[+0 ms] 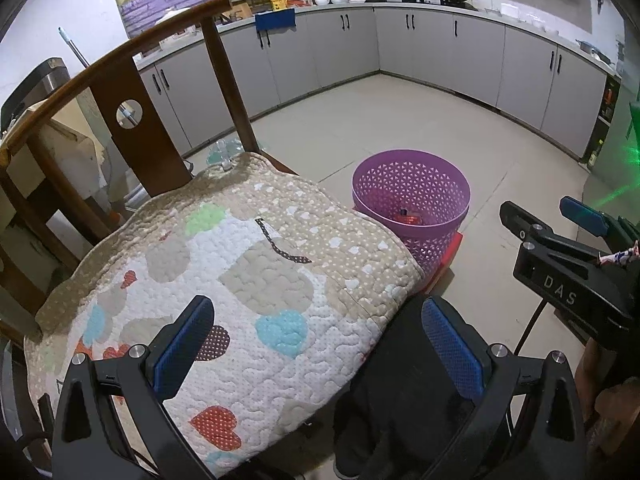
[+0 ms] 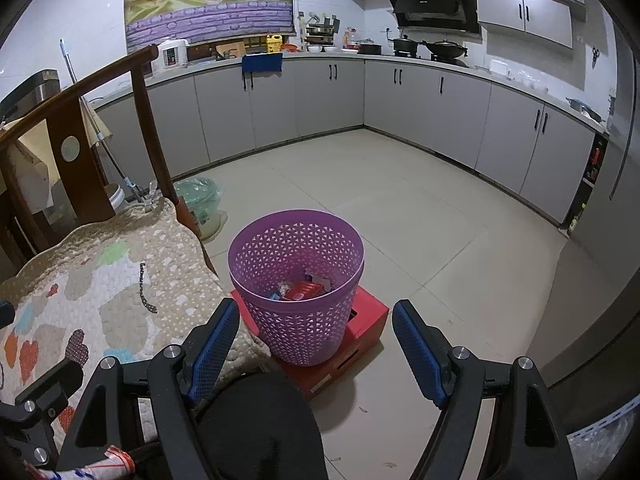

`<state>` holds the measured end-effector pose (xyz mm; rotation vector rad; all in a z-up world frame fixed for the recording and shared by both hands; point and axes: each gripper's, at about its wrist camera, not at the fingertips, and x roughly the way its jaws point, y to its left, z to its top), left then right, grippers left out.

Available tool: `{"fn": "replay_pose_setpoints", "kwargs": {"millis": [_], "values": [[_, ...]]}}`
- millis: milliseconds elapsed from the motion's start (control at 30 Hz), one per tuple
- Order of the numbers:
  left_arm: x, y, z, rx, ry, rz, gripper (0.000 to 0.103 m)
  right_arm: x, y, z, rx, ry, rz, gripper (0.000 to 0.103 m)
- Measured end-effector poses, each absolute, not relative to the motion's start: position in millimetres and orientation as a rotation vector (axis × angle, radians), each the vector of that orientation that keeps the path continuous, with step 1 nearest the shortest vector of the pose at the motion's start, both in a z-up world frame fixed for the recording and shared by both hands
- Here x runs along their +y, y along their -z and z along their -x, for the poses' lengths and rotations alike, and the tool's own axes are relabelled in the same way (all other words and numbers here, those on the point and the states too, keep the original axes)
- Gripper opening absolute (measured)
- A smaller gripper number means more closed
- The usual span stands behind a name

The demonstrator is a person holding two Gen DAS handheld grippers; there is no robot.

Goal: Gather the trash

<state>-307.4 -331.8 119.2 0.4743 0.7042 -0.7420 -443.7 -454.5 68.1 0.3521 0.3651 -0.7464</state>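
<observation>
Purple perforated plastic forms the waste basket (image 2: pixel 296 284), which stands upright on a flat red box (image 2: pixel 362 334) on the tiled floor (image 2: pixel 420 216), just beside the front corner of a wooden chair (image 1: pixel 120 92). Inside the basket, at the bottom, lies collected trash (image 2: pixel 302 290): a red carton, a scrap of white paper and a small blue piece, piled together; the left wrist view shows only a sliver of the red item through the rim (image 1: pixel 410 216). A quilted cushion (image 1: pixel 240 280) printed with coloured hearts covers the chair seat.

The left hand-held gripper (image 1: pixel 320 344) hovers over the cushion's near edge, its blue-padded fingers spread wide with nothing between them. The right hand-held gripper (image 2: pixel 316 352) is likewise spread wide and holds nothing, pointing toward the basket from just short of it; in the left wrist view it appears at the right edge (image 1: pixel 556 220).

Behind the chair a clear plastic container (image 2: pixel 200 204) with a greenish bag sits on the floor. Grey cabinets (image 2: pixel 400 92) line the walls, with pots (image 2: pixel 424 46) on the far tabletop.
</observation>
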Motion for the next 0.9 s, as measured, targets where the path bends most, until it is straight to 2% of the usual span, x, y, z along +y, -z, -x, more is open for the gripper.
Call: {"fn": "replay_pose_setpoints", "kwargs": {"millis": [900], "values": [[-333.4, -110.3, 305.5, 0.76, 0.754, -0.478, 0.103, -461.1, -60.9, 439.8, 0.391, 0.732, -0.379, 0.083]]}}
